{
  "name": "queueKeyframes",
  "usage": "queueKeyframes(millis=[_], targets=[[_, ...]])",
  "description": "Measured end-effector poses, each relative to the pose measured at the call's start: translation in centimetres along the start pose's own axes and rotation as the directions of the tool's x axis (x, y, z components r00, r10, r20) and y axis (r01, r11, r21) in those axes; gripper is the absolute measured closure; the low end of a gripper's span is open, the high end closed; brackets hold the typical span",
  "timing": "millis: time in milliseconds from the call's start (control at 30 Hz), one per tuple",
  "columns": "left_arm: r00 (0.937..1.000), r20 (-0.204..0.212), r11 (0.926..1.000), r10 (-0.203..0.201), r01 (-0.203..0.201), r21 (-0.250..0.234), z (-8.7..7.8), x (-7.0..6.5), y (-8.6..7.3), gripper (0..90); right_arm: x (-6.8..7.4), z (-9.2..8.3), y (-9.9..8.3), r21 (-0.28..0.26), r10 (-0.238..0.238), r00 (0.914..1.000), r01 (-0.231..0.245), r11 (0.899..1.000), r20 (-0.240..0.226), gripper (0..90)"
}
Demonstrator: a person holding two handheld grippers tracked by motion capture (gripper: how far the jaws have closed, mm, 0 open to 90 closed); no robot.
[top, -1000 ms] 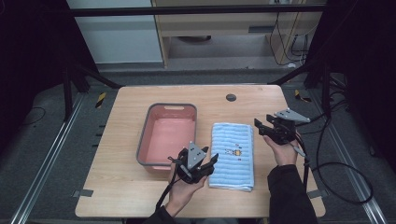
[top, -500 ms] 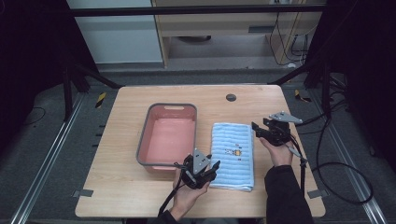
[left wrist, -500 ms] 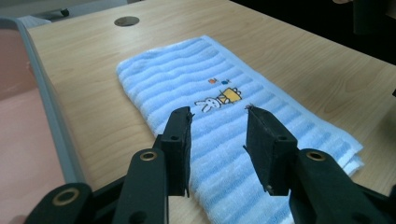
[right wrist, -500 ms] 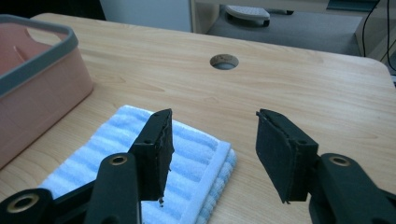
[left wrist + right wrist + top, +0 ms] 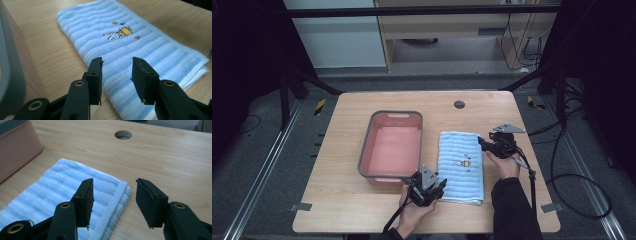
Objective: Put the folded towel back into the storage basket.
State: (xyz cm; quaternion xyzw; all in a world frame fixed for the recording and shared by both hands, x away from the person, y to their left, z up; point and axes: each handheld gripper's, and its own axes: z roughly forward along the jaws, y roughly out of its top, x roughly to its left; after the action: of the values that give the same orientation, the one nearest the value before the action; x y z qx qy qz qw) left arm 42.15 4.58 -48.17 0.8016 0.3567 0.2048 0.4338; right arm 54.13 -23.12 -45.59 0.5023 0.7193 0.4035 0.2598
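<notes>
- Pink bin [image 5: 393, 147] stands on the table [image 5: 337, 200], left of the towel.
- Left tongs [image 5: 428, 187] sit low at the towel's near left corner, spread, pinching nothing.
- Folded blue towel [image 5: 460, 166] lies flat beside the bin.
- Right tongs [image 5: 486, 143], at the towel's far right corner, are spread and have just been closing, nothing between them.

A light wooden desk [image 5: 362, 215] with a round cable hole [image 5: 459, 104] stands on grey floor [image 5: 257, 165]. Behind it sits a pale cabinet [image 5: 337, 35]. Dim room, dark sides.
</notes>
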Motion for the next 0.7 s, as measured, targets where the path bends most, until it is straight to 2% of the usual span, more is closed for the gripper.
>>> queueKeyframes(millis=[100, 267, 367, 533, 700], targets=[[0.9999, -0.001, 0.9997, -0.013, 0.013, 0.018, 0.2, 0.0, -0.4, 59.0, 0.1, 0.5, -0.2, 0.016, -0.002, 1.0, 0.002, 1.0, 0.001, 48.3], [0.9999, -0.001, 0.9992, -0.012, 0.012, 0.039, 0.5, 0.1, -0.7, 57.1, 0.3, 1.2, -0.7, 0.033, 0.001, 1.0, -0.001, 0.999, -0.004, 48.1], [0.9999, 0.002, 0.9987, -0.012, 0.012, 0.05, 0.8, 0.0, -0.9, 55.7, 0.3, 1.9, -1.6, 0.067, 0.014, 0.9999, -0.014, 0.998, 0.001, 48.1], [1.0, 0.002, 0.9968, -0.005, 0.004, 0.079, 1.4, -0.3, -1.4, 54.1, 0.2, 2.6, -2.2, 0.101, 0.002, 1.0, -0.002, 0.995, 0.003, 48.5], [0.9999, 0.003, 0.9967, -0.016, 0.016, 0.08, 1.7, -0.2, -1.7, 53.7, 0.3, 3.1, -2.4, 0.119, 0.02, 0.9998, -0.02, 0.993, -0.006, 50.1]])
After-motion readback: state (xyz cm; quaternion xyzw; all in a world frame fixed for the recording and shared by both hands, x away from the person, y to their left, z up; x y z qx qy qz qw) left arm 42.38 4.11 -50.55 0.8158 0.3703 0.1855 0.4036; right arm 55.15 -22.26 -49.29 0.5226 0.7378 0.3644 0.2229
